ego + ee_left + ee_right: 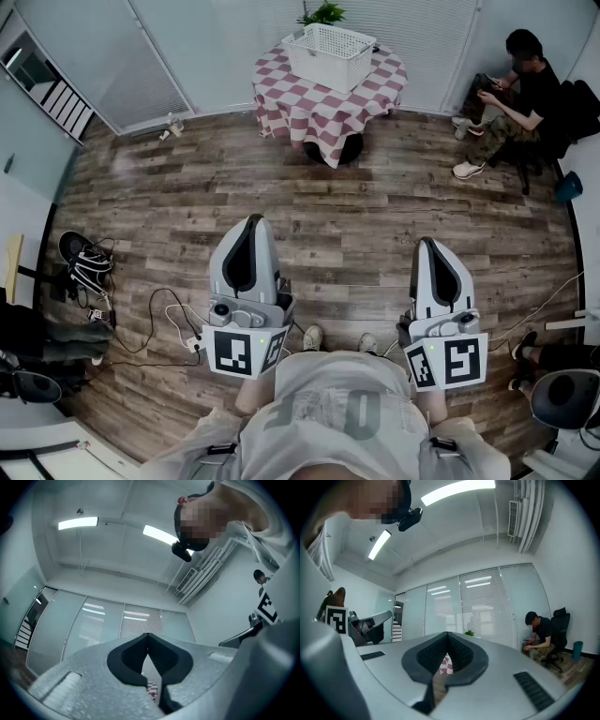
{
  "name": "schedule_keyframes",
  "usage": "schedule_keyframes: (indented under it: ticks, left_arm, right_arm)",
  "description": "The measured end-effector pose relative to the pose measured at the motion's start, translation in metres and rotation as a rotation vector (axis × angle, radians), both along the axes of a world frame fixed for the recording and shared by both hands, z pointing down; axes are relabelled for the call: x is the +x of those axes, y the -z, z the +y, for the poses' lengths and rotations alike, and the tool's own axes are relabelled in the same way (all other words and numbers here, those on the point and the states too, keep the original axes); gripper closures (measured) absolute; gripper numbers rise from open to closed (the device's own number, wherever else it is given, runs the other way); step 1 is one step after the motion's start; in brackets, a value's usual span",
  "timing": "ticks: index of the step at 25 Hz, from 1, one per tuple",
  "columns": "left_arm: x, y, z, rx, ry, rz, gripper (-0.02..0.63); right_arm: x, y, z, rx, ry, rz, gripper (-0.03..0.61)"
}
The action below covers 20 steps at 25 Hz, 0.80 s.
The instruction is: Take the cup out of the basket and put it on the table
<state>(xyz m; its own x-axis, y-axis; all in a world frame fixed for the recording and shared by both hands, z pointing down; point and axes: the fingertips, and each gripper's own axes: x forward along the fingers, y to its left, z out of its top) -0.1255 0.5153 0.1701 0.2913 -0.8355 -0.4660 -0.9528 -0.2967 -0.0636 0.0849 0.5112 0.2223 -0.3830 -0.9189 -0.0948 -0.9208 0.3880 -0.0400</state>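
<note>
Well beyond left gripper (251, 225) and right gripper (431, 247), basket (328, 54) on table (309, 111).

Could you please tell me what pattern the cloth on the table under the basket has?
The tablecloth is red-and-white checked, clearest in the head view.

The left claw (251, 223) and right claw (428, 244) have matt, speckled grey plastic shells with dark ribbed pads (431, 654), the floor (356, 225) beneath them is grainy wood plank, and far ahead a white latticed plastic basket (328, 54) sits on checked cloth (319, 108).
</note>
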Motion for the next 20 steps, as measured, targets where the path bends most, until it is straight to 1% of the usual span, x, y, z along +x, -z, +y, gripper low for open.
schedule_keyframes:
  ticks: [8, 11, 13, 16, 20]
  left_arm:
    - [0.006, 0.001, 0.002, 0.003, 0.017, -0.003, 0.609]
    - [0.013, 0.002, 0.003, 0.008, 0.019, -0.012, 0.609]
    - [0.019, 0.002, 0.004, 0.010, 0.019, -0.019, 0.609]
    - [0.029, 0.003, 0.003, 0.005, 0.014, -0.024, 0.609]
    - [0.049, 0.005, 0.004, 0.005, 0.011, -0.040, 0.609]
  right_arm:
    - [0.009, -0.004, 0.000, 0.002, 0.004, 0.007, 0.571]
    - [0.014, -0.005, 0.000, 0.009, 0.007, 0.012, 0.571]
    - [0.019, -0.006, 0.001, 0.013, 0.005, -0.004, 0.571]
    - [0.030, -0.003, 0.003, 0.018, 0.008, -0.058, 0.571]
    - [0.060, -0.006, 0.005, 0.007, -0.027, -0.079, 0.571]
